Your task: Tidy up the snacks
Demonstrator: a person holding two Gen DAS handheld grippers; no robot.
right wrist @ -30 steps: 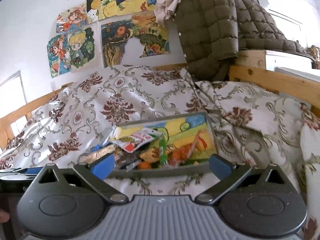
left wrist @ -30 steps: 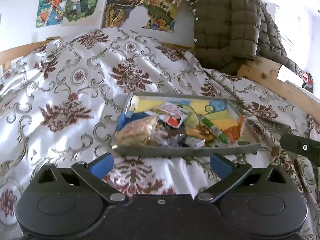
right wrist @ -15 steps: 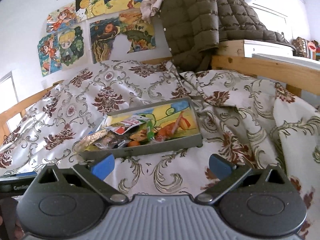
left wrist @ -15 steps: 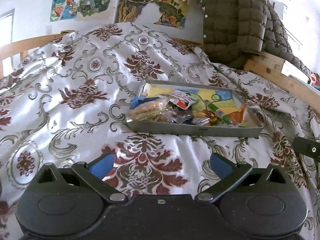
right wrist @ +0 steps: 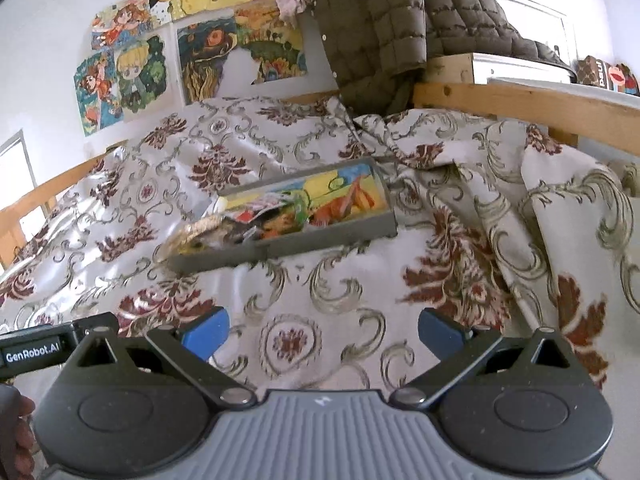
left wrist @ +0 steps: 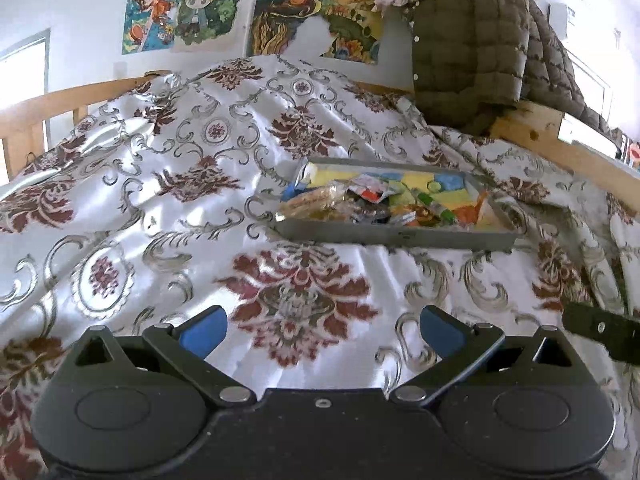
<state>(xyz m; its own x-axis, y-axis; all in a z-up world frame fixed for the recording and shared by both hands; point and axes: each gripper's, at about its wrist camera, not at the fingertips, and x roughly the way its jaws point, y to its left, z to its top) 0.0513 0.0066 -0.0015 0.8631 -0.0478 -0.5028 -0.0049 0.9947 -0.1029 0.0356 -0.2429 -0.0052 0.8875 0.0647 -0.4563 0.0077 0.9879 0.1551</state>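
Note:
A shallow grey tray (left wrist: 384, 236) with a colourful picture bottom lies on the patterned bedspread and holds several mixed snack packets (left wrist: 360, 204). It also shows in the right wrist view (right wrist: 332, 236), with the snacks (right wrist: 272, 220) piled toward its left end. My left gripper (left wrist: 322, 326) is open and empty, well short of the tray. My right gripper (right wrist: 322, 326) is open and empty, also back from the tray. The right gripper's body shows at the right edge of the left wrist view (left wrist: 600, 330).
The white bedspread (left wrist: 160, 200) with dark red motifs covers the bed. A wooden bed frame (right wrist: 520, 104) runs along the right, with a quilted olive jacket (left wrist: 472, 48) draped over it. Posters (left wrist: 192, 8) hang on the far wall.
Both grippers have drawn back from the tray, which now looks smaller and farther. Both stay open and empty.

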